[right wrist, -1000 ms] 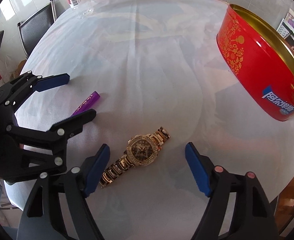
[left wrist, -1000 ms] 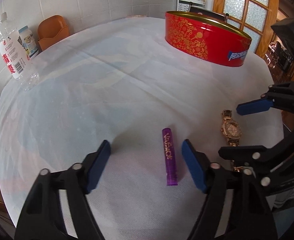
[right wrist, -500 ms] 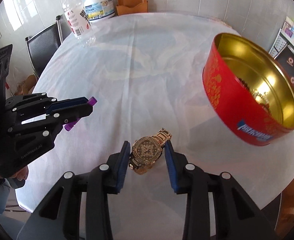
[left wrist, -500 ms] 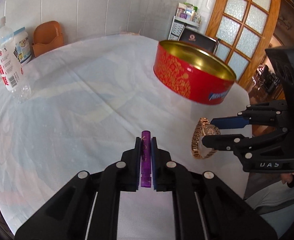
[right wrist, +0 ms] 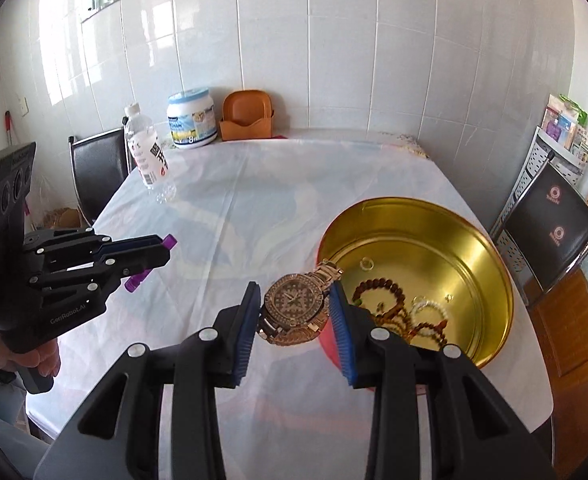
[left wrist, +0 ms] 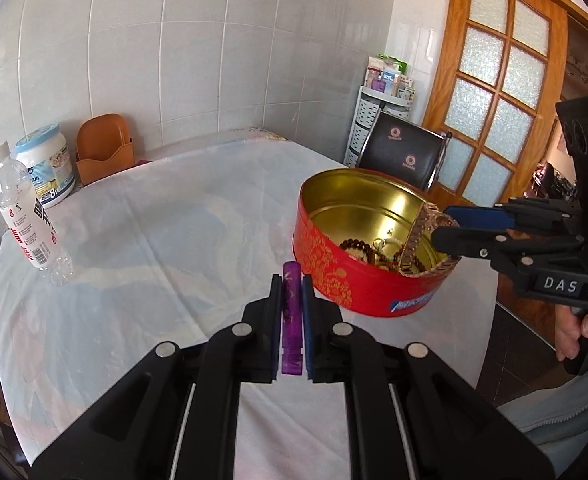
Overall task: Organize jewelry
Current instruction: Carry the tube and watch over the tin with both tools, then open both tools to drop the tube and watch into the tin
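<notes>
My left gripper [left wrist: 292,284] is shut on a purple tube [left wrist: 292,312] and holds it above the white table, left of the red tin [left wrist: 333,272]. It also shows in the right wrist view [right wrist: 162,246]. My right gripper [right wrist: 295,300] is shut on a gold watch [right wrist: 295,306] and holds it over the near rim of the red tin [right wrist: 501,292]. From the left wrist view the watch [left wrist: 417,240] hangs over the tin's right side. Bead bracelets [right wrist: 389,300] and rings lie inside the tin.
A water bottle [left wrist: 24,220], a white tub [left wrist: 46,168] and an orange holder [left wrist: 104,148] stand at the table's far left. Black chairs [left wrist: 405,152] stand beyond the tin and at the left [right wrist: 98,168]. A wooden door [left wrist: 497,92] is at the right.
Both grippers closed on their items and lifted them off the table. The right one carried the watch over the tin; the left raised the purple tube toward the tin.
</notes>
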Tool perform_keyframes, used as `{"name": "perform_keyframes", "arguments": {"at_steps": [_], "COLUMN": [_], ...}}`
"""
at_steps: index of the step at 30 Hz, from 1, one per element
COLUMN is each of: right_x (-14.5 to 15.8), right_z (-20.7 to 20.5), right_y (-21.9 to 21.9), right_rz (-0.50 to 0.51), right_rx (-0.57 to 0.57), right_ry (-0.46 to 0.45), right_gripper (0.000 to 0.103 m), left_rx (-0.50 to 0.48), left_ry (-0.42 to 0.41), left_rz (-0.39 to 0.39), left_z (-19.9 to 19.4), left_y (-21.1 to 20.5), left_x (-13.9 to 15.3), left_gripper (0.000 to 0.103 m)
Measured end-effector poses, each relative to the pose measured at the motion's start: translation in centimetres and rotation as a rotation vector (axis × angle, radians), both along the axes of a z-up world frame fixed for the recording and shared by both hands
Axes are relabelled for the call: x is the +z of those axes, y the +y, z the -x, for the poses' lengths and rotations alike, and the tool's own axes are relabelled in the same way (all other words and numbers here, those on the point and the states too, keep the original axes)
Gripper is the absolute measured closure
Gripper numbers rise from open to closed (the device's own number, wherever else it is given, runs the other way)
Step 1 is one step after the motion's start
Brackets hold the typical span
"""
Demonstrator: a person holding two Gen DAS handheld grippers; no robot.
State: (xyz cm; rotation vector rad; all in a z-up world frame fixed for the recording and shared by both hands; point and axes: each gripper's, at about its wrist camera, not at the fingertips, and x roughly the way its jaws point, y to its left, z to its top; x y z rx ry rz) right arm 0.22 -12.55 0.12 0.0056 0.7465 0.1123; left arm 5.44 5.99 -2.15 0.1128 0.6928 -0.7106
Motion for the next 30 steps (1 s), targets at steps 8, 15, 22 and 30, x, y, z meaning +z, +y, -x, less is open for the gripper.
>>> {"name": "perform_keyframes", "arguments": {"at_steps": [8, 15, 22, 30], "right_x": [1.1, 0.6, -1.2, -3.9], "right_z": [-1.4, -2.8, -5.9, -12.0], "right_y": [-11.3, -20.0, -23.0, -22.7], "right_rz": [-0.038, -0.069, -0.124, -0.101], "right_rx": [0.155, 0.229, 0.238, 0.275], "right_ry": [-0.079, -0.040, 0.006, 0.130], "right_gripper": [0.066, 0.066, 0.069, 0.101], "left_rx": [0.209, 0.287, 0.233, 0.168], "left_ry": [0.048, 0.084, 0.114, 0.236], "left_rz": [0.040, 0.010, -0.099, -0.207], "left_z": [0.5, 1.2, -1.5, -9.6], "left_y": [-7.8, -15.7, -19.9, -22.7], "left_x": [1.5, 1.7, 0.6, -3.8], "left_gripper": [0.093, 0.093, 0.093, 0.093]}}
